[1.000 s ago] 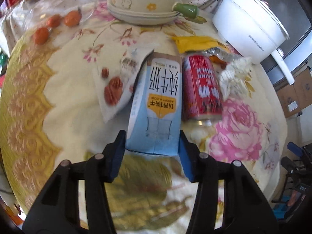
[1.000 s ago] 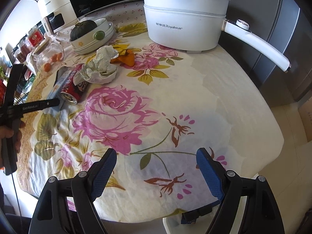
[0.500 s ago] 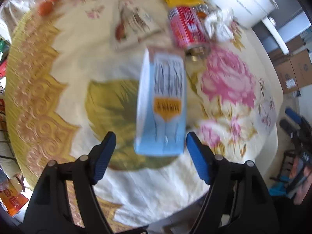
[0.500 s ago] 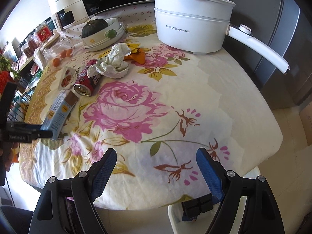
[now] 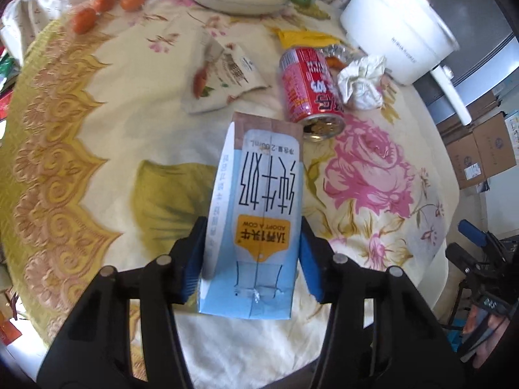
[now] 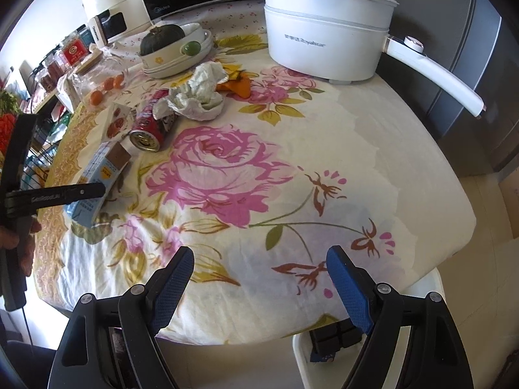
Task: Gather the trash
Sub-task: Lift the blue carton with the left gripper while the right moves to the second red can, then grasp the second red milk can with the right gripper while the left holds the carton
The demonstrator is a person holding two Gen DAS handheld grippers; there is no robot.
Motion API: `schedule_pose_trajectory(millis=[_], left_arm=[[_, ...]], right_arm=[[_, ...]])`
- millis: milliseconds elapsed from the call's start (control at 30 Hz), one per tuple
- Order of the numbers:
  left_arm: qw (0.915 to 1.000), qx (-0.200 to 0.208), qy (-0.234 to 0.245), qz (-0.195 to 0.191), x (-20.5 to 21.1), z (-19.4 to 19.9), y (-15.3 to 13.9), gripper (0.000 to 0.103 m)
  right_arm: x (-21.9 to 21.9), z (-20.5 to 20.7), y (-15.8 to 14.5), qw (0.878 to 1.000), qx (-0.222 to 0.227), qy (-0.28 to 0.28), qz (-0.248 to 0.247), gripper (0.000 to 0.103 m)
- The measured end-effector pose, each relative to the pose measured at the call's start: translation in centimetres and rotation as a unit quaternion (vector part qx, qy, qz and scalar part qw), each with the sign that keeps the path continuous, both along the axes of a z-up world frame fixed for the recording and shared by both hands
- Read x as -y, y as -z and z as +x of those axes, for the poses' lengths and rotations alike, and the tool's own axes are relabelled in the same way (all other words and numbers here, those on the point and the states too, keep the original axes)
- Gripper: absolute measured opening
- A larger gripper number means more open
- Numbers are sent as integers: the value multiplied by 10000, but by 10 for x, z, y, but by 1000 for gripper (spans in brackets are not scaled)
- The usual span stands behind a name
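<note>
A blue-and-white milk carton (image 5: 259, 210) lies lengthwise between the blue pads of my left gripper (image 5: 251, 259). The jaws are closing, and both pads press on its sides near the bottom end. The right wrist view shows the same carton (image 6: 100, 175) tilted at the table's left edge. Beyond it lie a red drink can (image 5: 308, 87) on its side, a crumpled white tissue (image 5: 361, 81), a torn snack wrapper (image 5: 223, 74) and yellow-orange peel (image 5: 305, 37). My right gripper (image 6: 259, 278) stands open above the near table edge with nothing in it.
A white electric pot (image 6: 324, 32) with a long handle stands at the back right. Stacked bowls holding a dark squash (image 6: 175, 48) sit at the back, with small oranges (image 5: 97, 9) to their left. A white bin (image 6: 305, 356) stands under the near table edge. Cardboard boxes (image 5: 480, 149) are on the floor.
My left gripper let its jaws widen around the carton, then closed them on it again. The carton has come away from the can toward the table's edge.
</note>
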State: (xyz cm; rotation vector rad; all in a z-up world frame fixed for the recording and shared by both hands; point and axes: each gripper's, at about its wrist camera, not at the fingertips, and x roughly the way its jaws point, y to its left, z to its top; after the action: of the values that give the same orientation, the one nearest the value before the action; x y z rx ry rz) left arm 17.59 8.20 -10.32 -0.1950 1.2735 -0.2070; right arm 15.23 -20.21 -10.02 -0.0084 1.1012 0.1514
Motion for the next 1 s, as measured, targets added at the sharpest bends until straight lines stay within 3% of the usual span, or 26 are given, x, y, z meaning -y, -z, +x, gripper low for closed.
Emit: schedule_pose_trajectory(millis=[200,300,567,667,833,1000], left_arm=[[9982,383,-386,-237,-39,-38,-31,54],[9971,593,-456,-151,-53,-47,-42,54],[9941,770,-715,-251,-85,-56,-48,54],[9939,757,-764,-258,-93,-57,-49,54],[9928,908,-766,143,-104,-55,-53,54],[9913,966,-891,31,-120,-55,-56,54]], right_arm=[[-22,-6,-12,9992,26,-351,172,85],[-37,-1,-14,9987,-40,-419,298,85],[-106,32,-12,9960,2,-822,348,85],[-127,56,-8,9963,55,-740,434,85],[-150,104,6,9954,26,-374,881,85],[-164,130,18,9966,14,-135,810,85]])
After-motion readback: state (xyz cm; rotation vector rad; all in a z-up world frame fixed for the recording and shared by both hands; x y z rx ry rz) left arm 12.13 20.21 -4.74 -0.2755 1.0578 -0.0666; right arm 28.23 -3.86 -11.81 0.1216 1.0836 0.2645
